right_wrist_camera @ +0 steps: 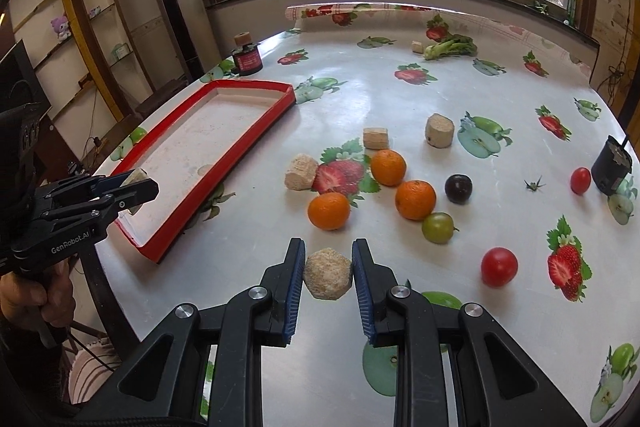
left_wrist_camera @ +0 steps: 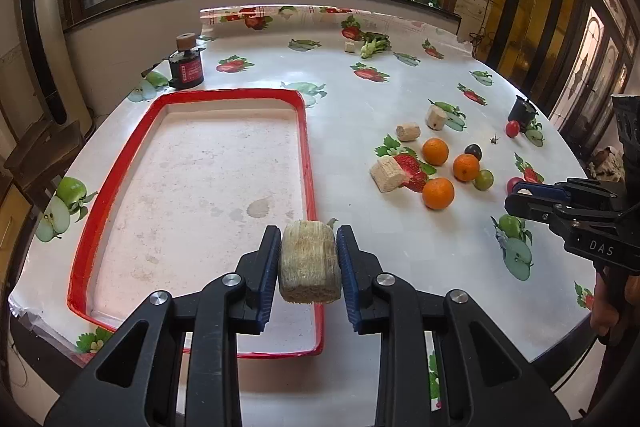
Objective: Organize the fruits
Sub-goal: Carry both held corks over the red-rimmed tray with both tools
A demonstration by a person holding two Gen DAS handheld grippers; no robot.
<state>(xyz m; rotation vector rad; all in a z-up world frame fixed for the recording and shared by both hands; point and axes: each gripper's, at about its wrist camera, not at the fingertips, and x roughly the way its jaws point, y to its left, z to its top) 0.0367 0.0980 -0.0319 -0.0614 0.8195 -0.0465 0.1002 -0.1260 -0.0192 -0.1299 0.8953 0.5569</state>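
Note:
My left gripper [left_wrist_camera: 308,263] is shut on a tan wooden block [left_wrist_camera: 309,263], held above the near right rim of the red tray [left_wrist_camera: 308,147]. My right gripper [right_wrist_camera: 328,273] is shut on a second tan block [right_wrist_camera: 328,273], above the table in front of the fruit. Three oranges [right_wrist_camera: 329,211] [right_wrist_camera: 415,199] [right_wrist_camera: 388,167], a green plum [right_wrist_camera: 438,227], a dark plum [right_wrist_camera: 458,189] and two red tomatoes [right_wrist_camera: 499,266] [right_wrist_camera: 580,180] lie on the tablecloth right of the tray. The tray [right_wrist_camera: 224,147] holds nothing.
Three more tan blocks [right_wrist_camera: 301,171] [right_wrist_camera: 376,138] [right_wrist_camera: 439,130] lie among the fruit. A dark jar with a cork [left_wrist_camera: 186,65] stands behind the tray, a black cup [right_wrist_camera: 611,167] at the right edge, and a leafy vegetable [right_wrist_camera: 450,47] at the back.

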